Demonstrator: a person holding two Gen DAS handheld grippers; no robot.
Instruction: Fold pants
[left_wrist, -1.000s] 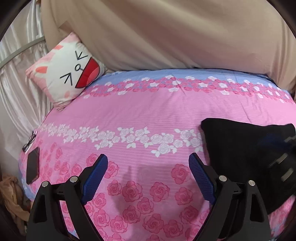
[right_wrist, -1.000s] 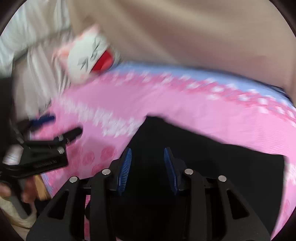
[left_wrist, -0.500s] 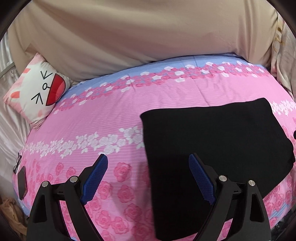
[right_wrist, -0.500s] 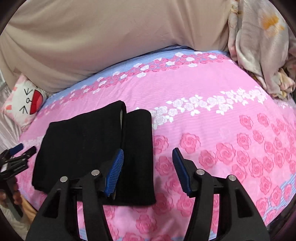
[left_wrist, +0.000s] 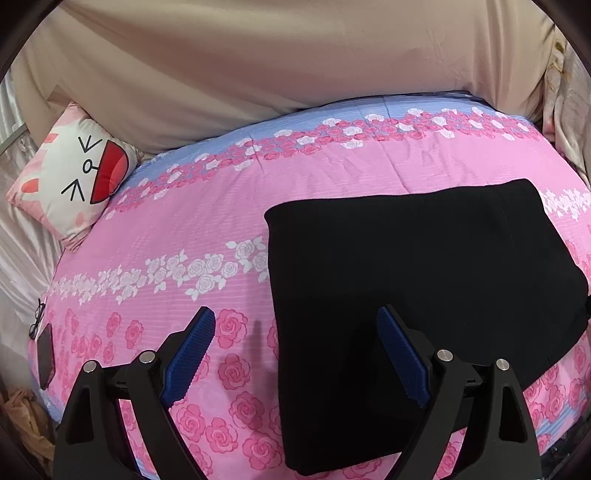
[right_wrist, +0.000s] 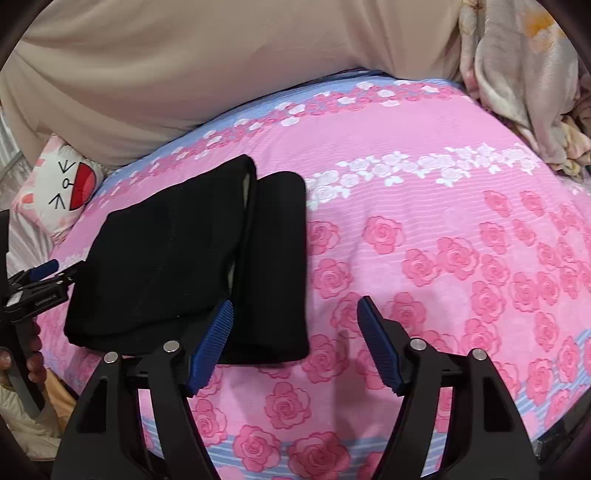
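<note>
The black pants (left_wrist: 417, 288) lie folded into a flat rectangle on the pink rose bedspread (left_wrist: 207, 229). In the right wrist view the pants (right_wrist: 173, 254) sit left of centre, one folded layer over another. My left gripper (left_wrist: 295, 354) is open and empty, held above the pants' near left edge. It also shows in the right wrist view (right_wrist: 40, 277) at the far left. My right gripper (right_wrist: 295, 343) is open and empty, just right of the pants' near corner.
A cat-face pillow (left_wrist: 77, 173) leans at the bed's far left. A phone (left_wrist: 46, 356) and glasses (left_wrist: 37, 321) lie at the left edge. A beige cover (left_wrist: 277, 59) rises behind the bed. A crumpled floral blanket (right_wrist: 524, 81) lies at the far right.
Both grippers have drawn back from the pants, and the right one has opened wider. The views have steadied, with the folded pants lying still on the bed.
</note>
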